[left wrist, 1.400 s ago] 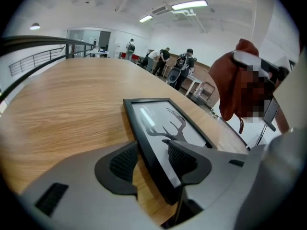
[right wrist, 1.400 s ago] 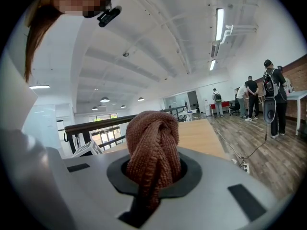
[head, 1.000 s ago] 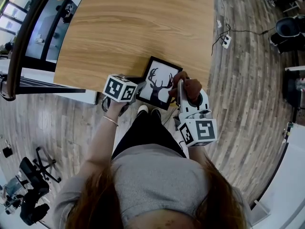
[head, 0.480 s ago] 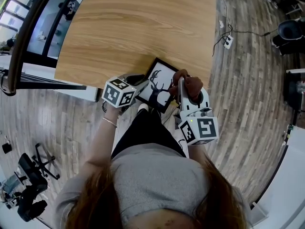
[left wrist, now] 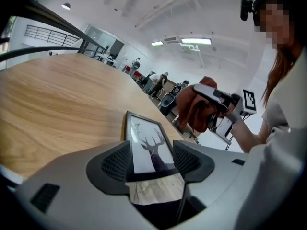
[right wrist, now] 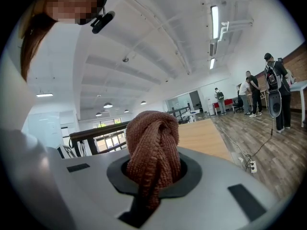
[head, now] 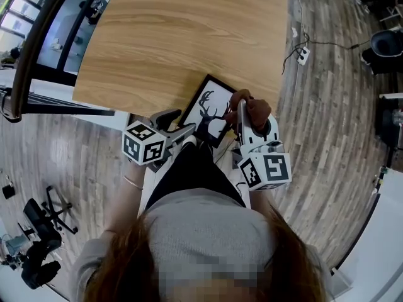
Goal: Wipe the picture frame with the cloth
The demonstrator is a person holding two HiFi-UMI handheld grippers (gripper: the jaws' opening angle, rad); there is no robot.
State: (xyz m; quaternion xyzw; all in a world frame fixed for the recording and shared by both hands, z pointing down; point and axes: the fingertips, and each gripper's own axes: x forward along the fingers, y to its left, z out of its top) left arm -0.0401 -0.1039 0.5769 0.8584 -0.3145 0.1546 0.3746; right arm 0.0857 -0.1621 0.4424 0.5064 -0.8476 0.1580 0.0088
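Note:
The black picture frame with a deer silhouette lies flat at the near edge of the wooden table. My left gripper hovers just off its left corner. Its jaws have just been opening; they stand wide with nothing between the pads. In the left gripper view the picture frame lies on the table beyond the fingertips. My right gripper is shut on a bunched brown cloth, held over the frame's right edge. The cloth fills the right gripper view.
A power strip with its cable lies on the wood floor to the right of the table. A black chair stands at the far right, and dark equipment at the lower left. People stand far off.
The left gripper has let go of the frame's left edge, opened wide and drawn back up toward the person. The frame stays on the table. The right gripper with the cloth has not moved.

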